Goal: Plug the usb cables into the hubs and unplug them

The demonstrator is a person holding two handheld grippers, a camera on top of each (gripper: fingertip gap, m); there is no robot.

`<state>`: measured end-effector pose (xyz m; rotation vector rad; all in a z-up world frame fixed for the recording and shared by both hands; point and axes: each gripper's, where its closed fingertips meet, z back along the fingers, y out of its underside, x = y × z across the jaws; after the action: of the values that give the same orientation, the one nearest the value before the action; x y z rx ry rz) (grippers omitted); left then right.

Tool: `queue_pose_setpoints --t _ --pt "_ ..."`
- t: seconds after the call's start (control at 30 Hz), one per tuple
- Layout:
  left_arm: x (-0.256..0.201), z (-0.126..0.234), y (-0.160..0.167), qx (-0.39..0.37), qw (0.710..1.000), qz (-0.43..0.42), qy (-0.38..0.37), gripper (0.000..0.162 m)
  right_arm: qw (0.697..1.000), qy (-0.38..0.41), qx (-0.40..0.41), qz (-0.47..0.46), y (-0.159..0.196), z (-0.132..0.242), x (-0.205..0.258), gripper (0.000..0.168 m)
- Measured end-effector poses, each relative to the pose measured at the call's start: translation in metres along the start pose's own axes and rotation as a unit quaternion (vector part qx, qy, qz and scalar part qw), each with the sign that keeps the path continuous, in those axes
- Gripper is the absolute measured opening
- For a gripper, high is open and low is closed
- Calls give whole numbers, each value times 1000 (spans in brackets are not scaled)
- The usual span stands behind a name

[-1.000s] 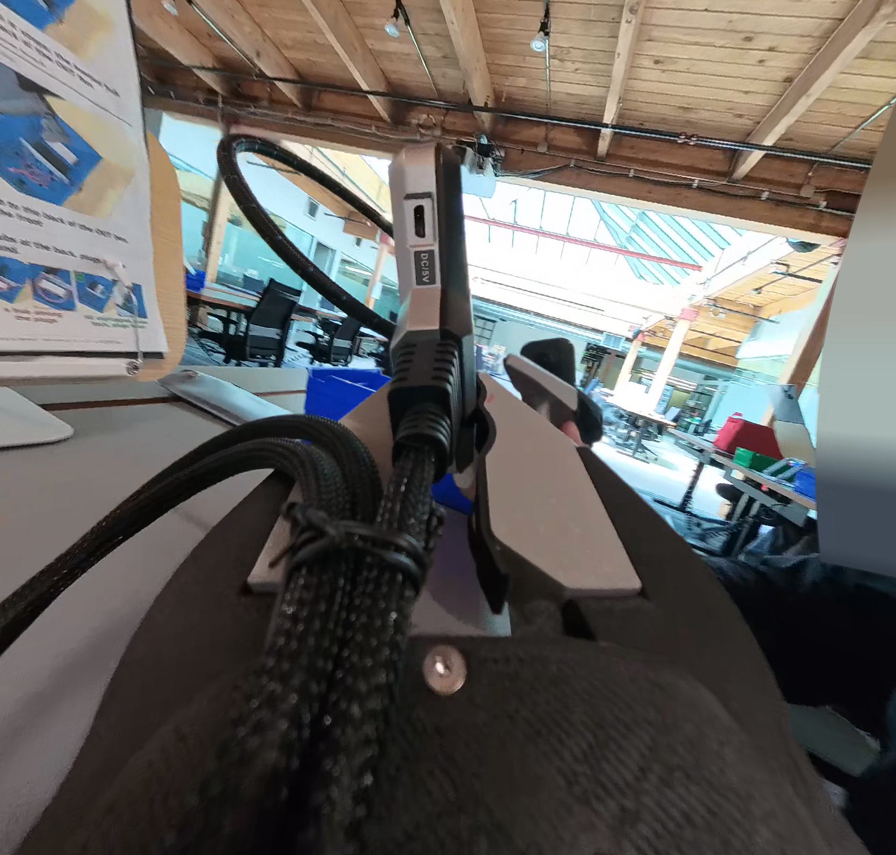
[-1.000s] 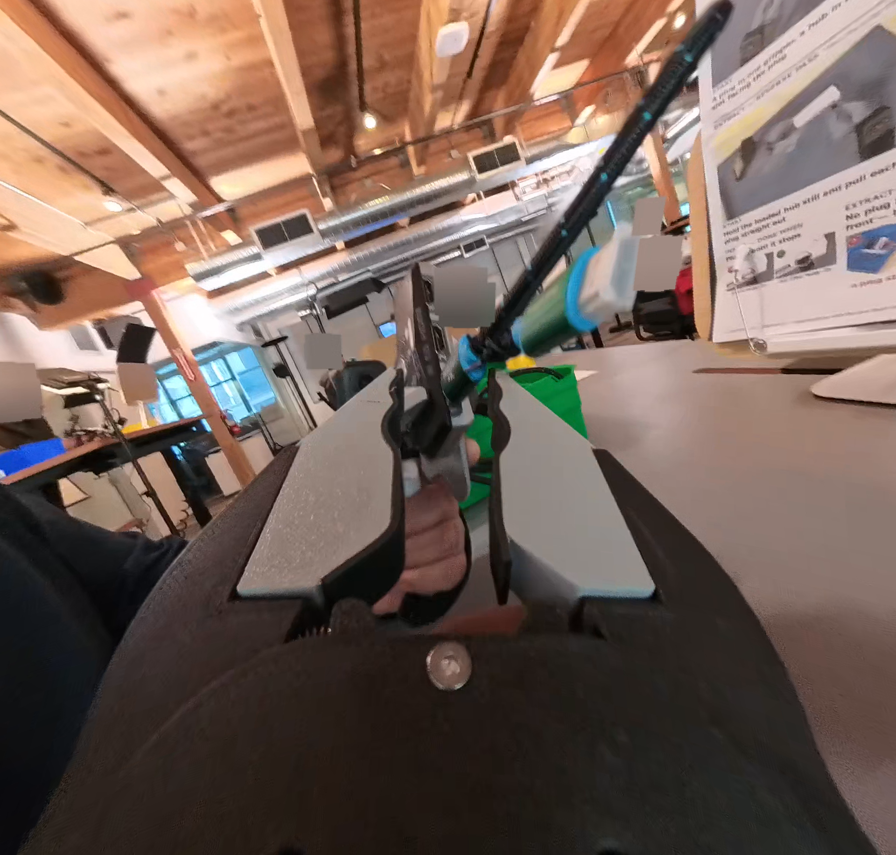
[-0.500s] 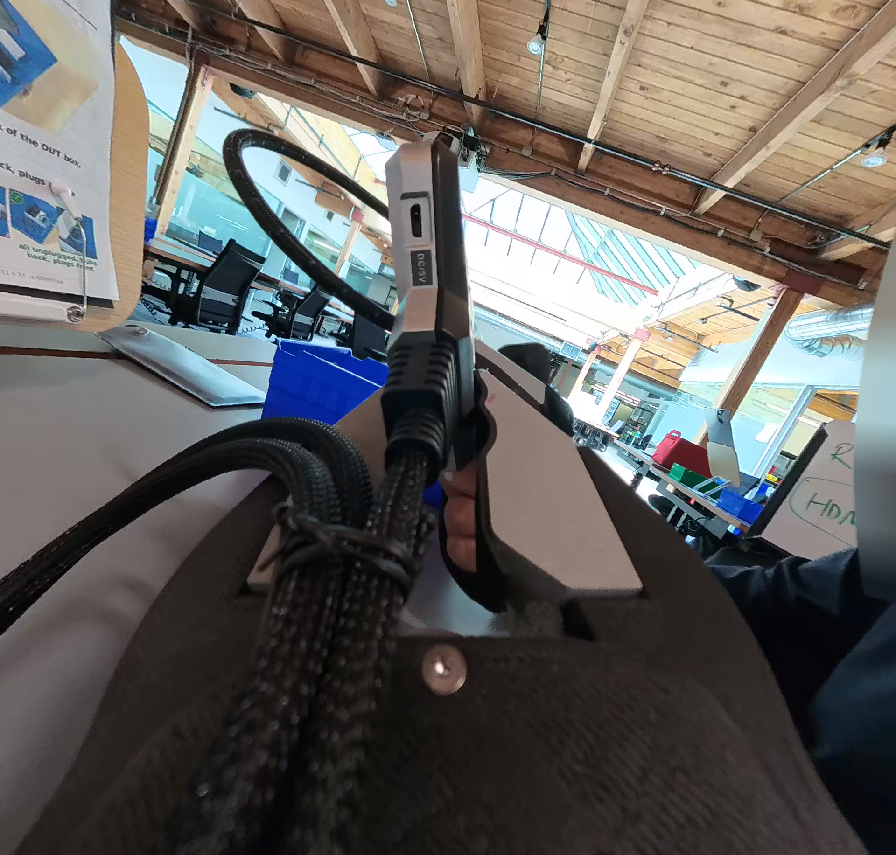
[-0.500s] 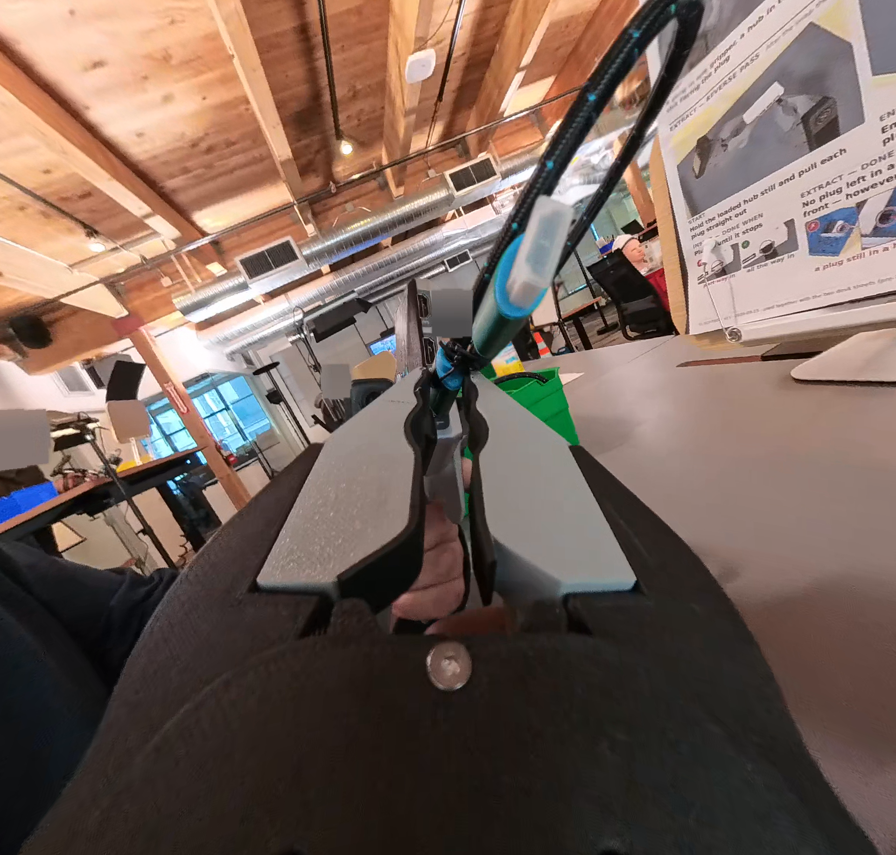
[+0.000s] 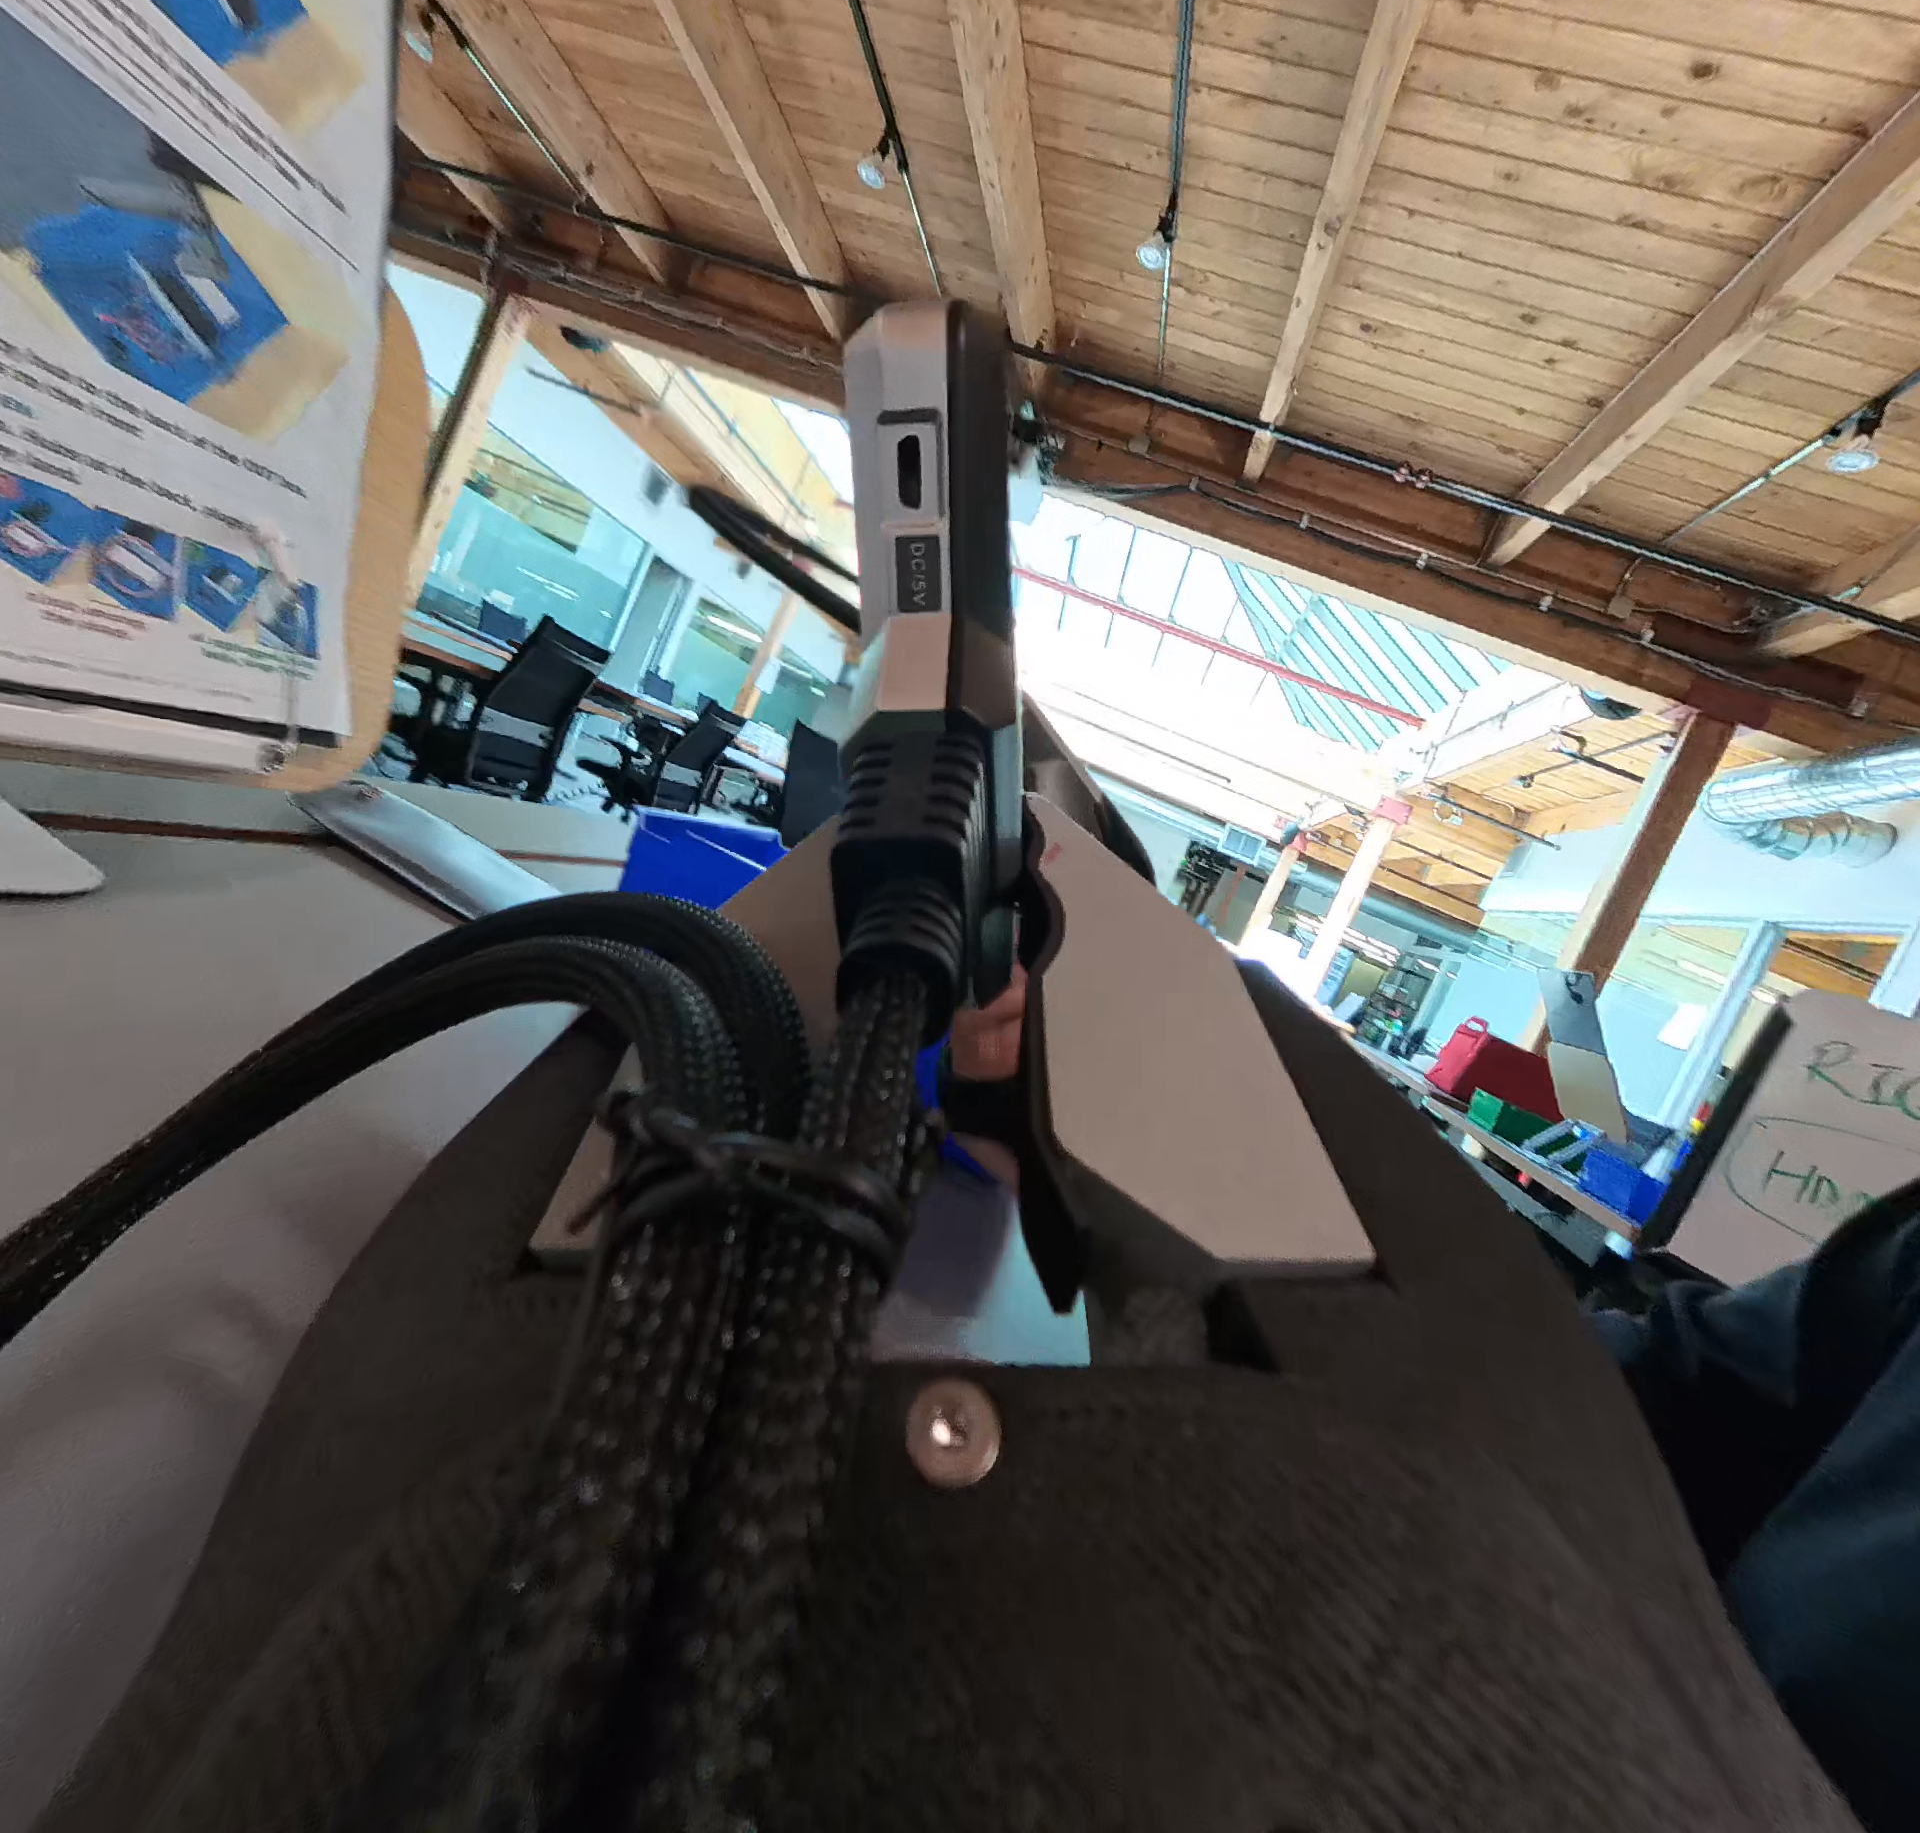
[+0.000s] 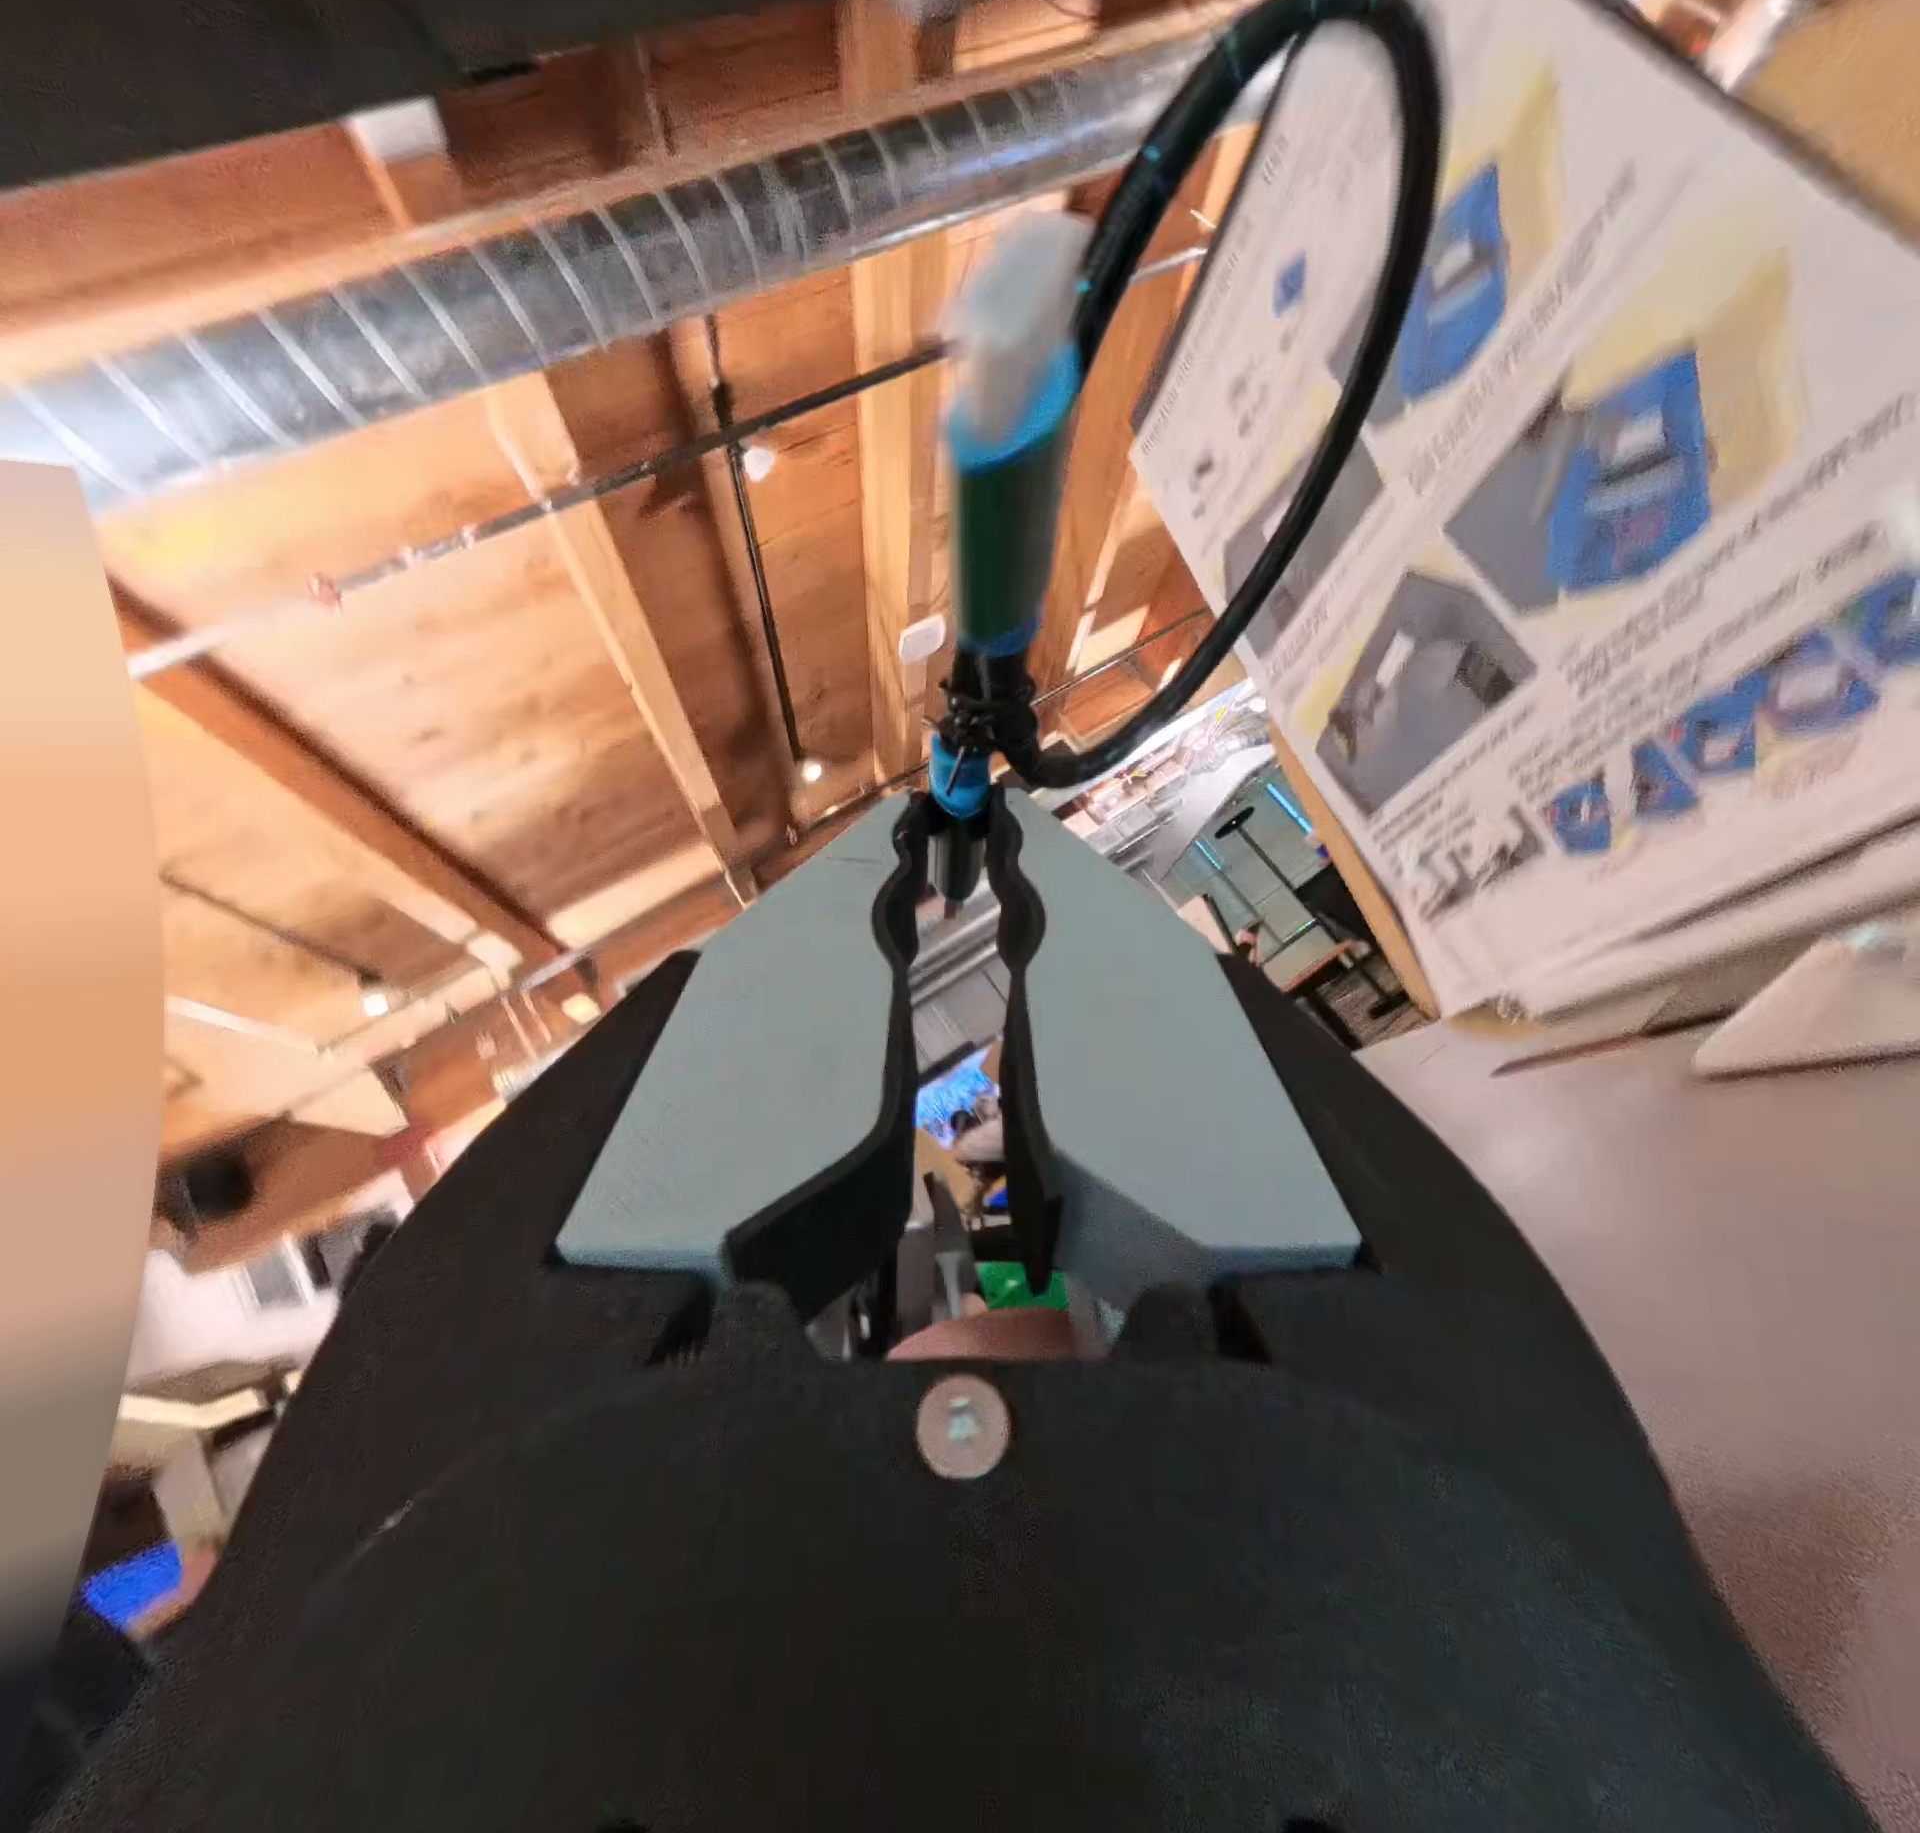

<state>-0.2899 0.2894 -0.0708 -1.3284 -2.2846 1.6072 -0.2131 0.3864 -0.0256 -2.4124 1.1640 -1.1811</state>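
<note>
My left gripper (image 5: 977,848) is shut on a grey hub (image 5: 920,526) that stands upright between its fingers. A black plug (image 5: 904,848) sits in the hub's near end, and its braided black cable bundle (image 5: 717,1212), tied with a twist tie, drapes over my left finger. My right gripper (image 6: 958,827) is shut on the plug end of a black cable with blue and green sleeves (image 6: 1003,536). That cable's other plug, capped in white (image 6: 1018,297), points up, and the cable loops round to the right (image 6: 1351,381). A hand shows below the fingers in both views.
A grey table (image 5: 156,962) lies under both grippers. A board with printed instruction sheets stands on it (image 5: 177,329), also at the right in the right wrist view (image 6: 1558,484). A blue bin (image 5: 696,853) sits beyond my left gripper. A dark sleeve (image 5: 1766,1420) is at lower right. Left tips to right tips: about 15 cm.
My right gripper has tilted up toward the ceiling and drawn its cable away; the cable loop that arched beside the hub in the left wrist view is gone. My left gripper stays shut on the hub.
</note>
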Motion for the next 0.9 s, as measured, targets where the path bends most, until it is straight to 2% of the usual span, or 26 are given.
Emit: queue_pose_setpoints --t 0.03,0.07,0.13,0.23,0.33,0.4,0.47,0.53,0.6,0.63,0.67,0.7,0.73,0.8,0.83,0.9 --pt "2 3 -7 -12 1000 -2 -1 16 1000 -9 7 24 -12 2 3 8" --pt "4 4 -10 -18 1000 0 -2 18 997 -9 39 66 -8 1 9 7" --pt "6 -1 -8 -18 1000 13 1 17 981 4 113 159 14 -5 20 9" --pt "3 -11 12 27 1000 1 5 18 964 7 182 191 32 -15 34 8" --pt "0 -13 28 71 997 -35 1 17 943 17 212 256 1 -13 60 8" --pt "2 -14 35 93 995 -37 -2 17 910 56 258 320 -33 1 71 8" --pt "5 -16 45 119 993 -15 -2 17 863 126 318 373 -71 26 66 8" --pt "5 -18 55 144 990 11 1 17 790 220 378 430 -112 62 50 8" --pt "4 -20 63 164 986 16 5 17 682 328 447 477 -150 108 27 8" --pt "2 -20 66 171 985 17 9 18 624 366 485 492 -164 132 18 8" --pt "1 -20 68 175 984 16 12 18 582 380 529 486 -166 153 12 8" --pt "0 -21 70 178 984 14 13 18 578 365 576 448 -156 170 10 8" --pt "1 -21 72 181 983 12 13 18 613 326 608 385 -137 179 11 9" --pt "2 -21 75 188 982 12 12 18 701 242 627 238 -106 182 20 8" --pt "3 -21 76 191 982 9 10 18 721 228 628 183 -101 187 16 9" --pt "4 -19 79 198 980 5 6 18 723 268 624 122 -105 205 -14 8"
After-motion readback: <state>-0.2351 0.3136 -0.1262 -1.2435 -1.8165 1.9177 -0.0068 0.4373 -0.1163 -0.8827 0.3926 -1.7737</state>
